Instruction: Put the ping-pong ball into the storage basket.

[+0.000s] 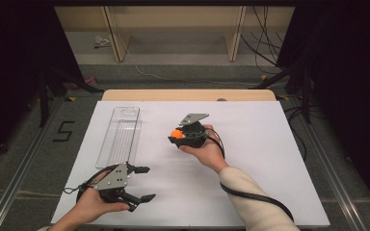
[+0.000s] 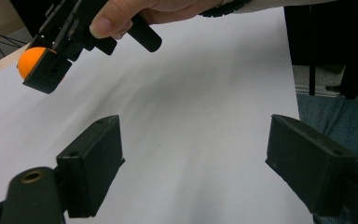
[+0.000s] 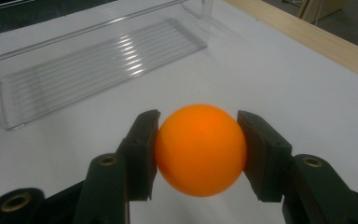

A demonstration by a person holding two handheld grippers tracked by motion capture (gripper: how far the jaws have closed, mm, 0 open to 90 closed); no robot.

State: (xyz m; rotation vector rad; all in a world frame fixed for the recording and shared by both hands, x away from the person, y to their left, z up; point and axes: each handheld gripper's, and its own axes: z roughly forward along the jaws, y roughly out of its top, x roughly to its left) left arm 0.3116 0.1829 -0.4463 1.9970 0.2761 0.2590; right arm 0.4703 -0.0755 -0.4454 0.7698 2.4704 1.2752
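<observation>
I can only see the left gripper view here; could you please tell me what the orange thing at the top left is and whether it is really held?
Observer: It is an orange ball, and the right tongs are shut on it, one pad pressing each side.
Operator: Thank you. Is there anywhere nearby to put it?
Observer: Yes, a clear plastic tray lies on the white table, on the left half toward the far edge.
Operator: And is anything in that tray?
Observer: In the right gripper view its ribbed floor looks bare.
Operator: Where are my own tongs?
Observer: The left tongs sit open at the near left, short of the tray's near end.
</observation>
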